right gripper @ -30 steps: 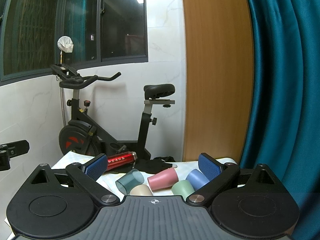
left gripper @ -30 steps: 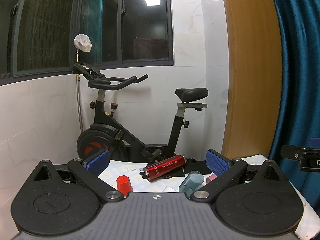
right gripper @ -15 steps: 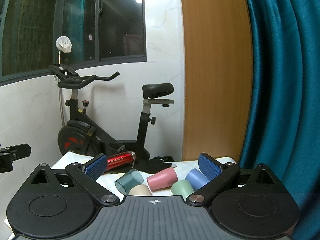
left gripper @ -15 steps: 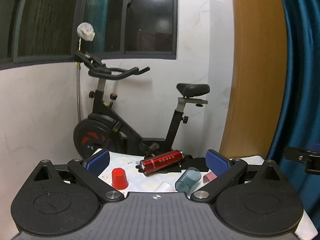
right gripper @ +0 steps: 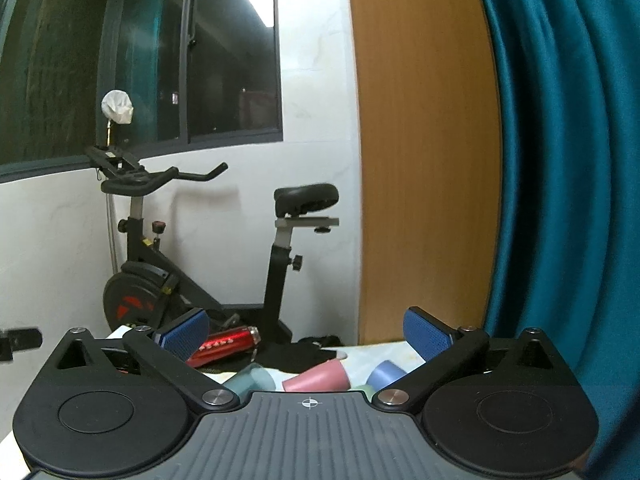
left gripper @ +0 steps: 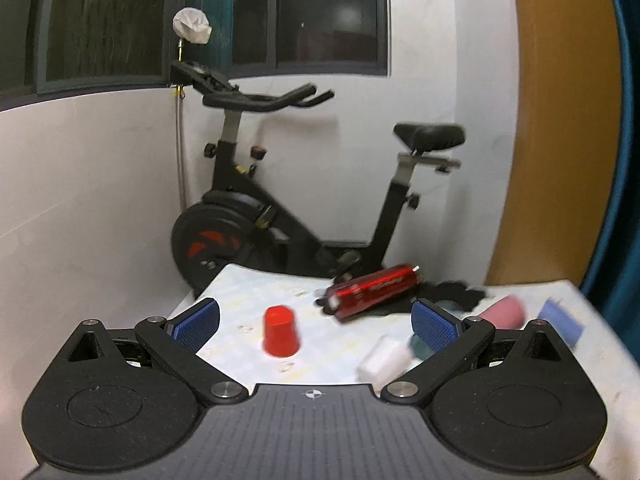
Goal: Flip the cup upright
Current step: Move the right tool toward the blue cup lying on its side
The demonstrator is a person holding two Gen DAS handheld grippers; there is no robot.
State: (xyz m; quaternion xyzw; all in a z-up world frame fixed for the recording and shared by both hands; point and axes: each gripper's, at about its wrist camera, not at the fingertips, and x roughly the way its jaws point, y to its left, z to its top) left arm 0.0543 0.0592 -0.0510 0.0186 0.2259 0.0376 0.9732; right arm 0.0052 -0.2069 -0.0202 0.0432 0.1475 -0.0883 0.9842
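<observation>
1. Your left wrist view takes in most of the table [left gripper: 248, 292]; your right wrist view catches only its far right part, with the teal curtain [right gripper: 568, 184] filling its right side.
2. The exercise bike [left gripper: 288, 216] stands beyond the table's far edge against the white wall in both views.
3. Your left gripper [left gripper: 314, 322] hangs above the near edge of the table, its jaws spread wide with nothing between the blue pads.
4. Your right gripper [right gripper: 306, 330] is likewise spread wide and empty, held over the cluster of tipped cups.
5. The red bottle [left gripper: 374, 292] lies on its side at the far middle of the table, its right end beside a black cloth [left gripper: 456, 294].
6. The red cup [left gripper: 281, 332] shows only in the left view: it stands mouth down on the table, well apart from the others, just left of centre between the left pads. It is a plain tapered cup, narrower at its closed top.
7. The pink cup [right gripper: 316, 378] lies on its side, with the blue cup [right gripper: 386, 374] on its right and the teal cup [right gripper: 252, 380] on its left.
8. The white cup [left gripper: 384, 362] lies tipped near the left gripper's right finger, blurred; the right gripper's body hides that spot in the right view.
</observation>
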